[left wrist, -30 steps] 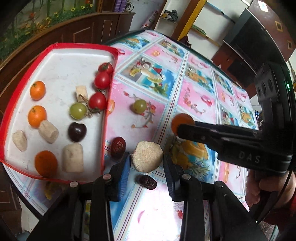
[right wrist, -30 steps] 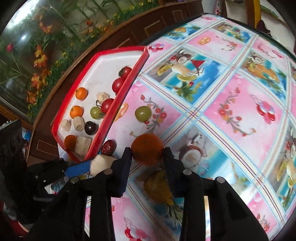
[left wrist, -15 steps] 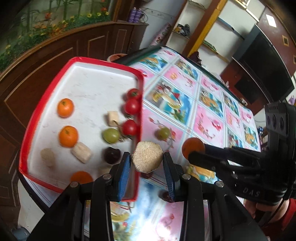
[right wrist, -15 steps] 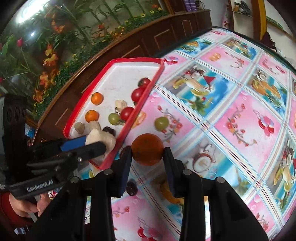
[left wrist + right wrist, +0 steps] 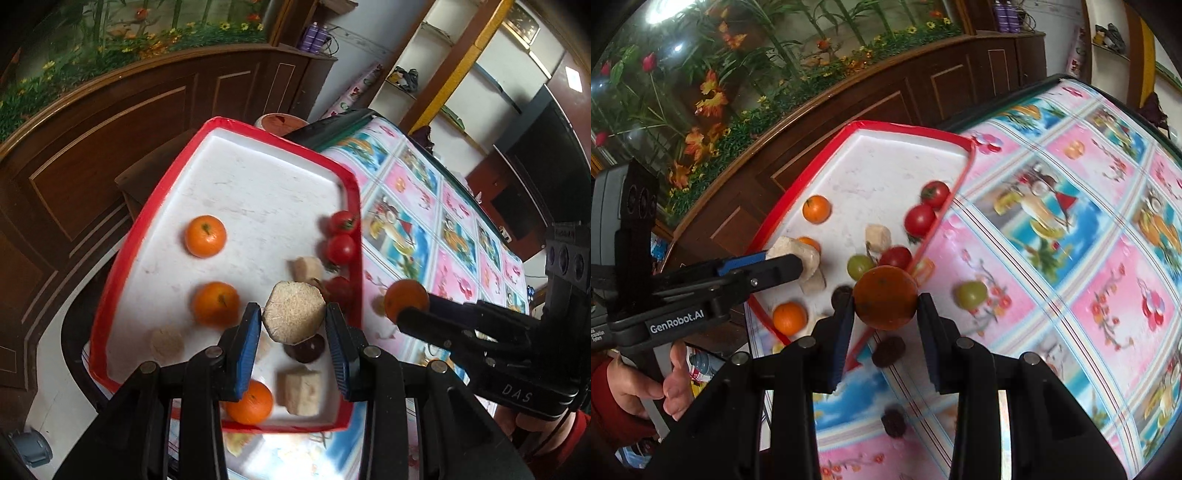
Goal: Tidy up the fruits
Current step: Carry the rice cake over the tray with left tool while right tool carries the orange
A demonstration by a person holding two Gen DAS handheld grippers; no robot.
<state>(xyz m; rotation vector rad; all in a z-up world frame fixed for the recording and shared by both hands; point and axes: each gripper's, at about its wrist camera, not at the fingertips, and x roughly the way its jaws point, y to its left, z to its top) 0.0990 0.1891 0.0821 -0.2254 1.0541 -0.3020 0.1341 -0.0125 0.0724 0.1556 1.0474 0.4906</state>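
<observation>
Orange (image 5: 885, 297) between right gripper (image 5: 885, 314) pads

A lived-in home room: dark carved wooden cabinetry (image 5: 110, 122) curves along the upper left of the frame beneath a glass-fronted display of artificial flowers and green plants (image 5: 701, 85). White open wall shelves with yellow trim (image 5: 436, 74) fill the upper right, above a tabletop under a glossy fruit-printed pink and blue cloth (image 5: 1071, 229).

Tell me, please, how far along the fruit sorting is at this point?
Mostly done: the red-rimmed tray already holds oranges, tomatoes, a grape and pale chunks. In hand: the left gripper grips a pale cut chunk above the tray, and the right gripper grips an orange at its edge. Left: a green grape and two dark fruits on the tablecloth.
</observation>
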